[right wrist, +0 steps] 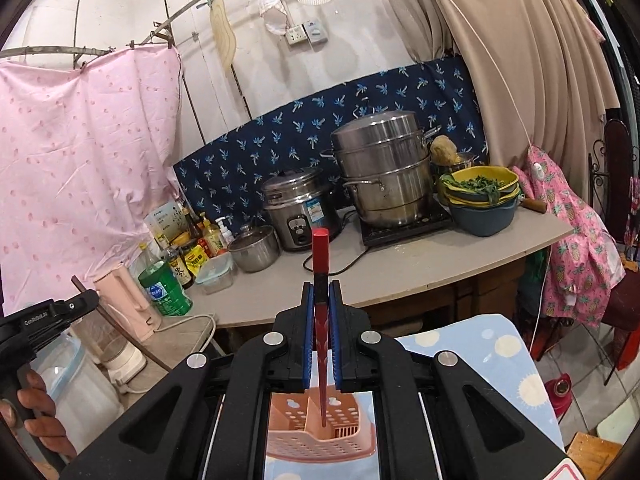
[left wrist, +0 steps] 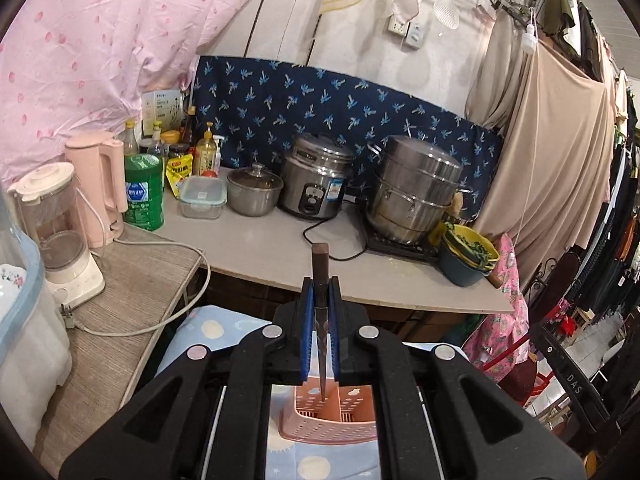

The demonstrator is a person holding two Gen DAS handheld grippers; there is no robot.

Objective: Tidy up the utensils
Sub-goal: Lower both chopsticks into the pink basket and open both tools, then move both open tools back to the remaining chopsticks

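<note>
My left gripper (left wrist: 320,284) is shut on a dark brown chopstick (left wrist: 320,268) held upright, its thin tip pointing down over a pink perforated utensil basket (left wrist: 328,428). My right gripper (right wrist: 321,288) is shut on a red chopstick (right wrist: 320,256), also upright, with its tip hanging just above the same pink basket (right wrist: 320,440). The basket has compartments and stands on a light blue patterned cloth (left wrist: 304,464). The left gripper's body (right wrist: 48,320) shows at the left edge of the right wrist view, held by a hand.
A grey counter (left wrist: 280,248) behind holds a steel steamer pot (left wrist: 416,188), rice cooker (left wrist: 316,178), small lidded pot (left wrist: 254,190), plastic box (left wrist: 202,196), bottles and stacked bowls (left wrist: 468,256). A blender (left wrist: 56,232) and pink kettle (left wrist: 100,184) stand at left with a loose cable.
</note>
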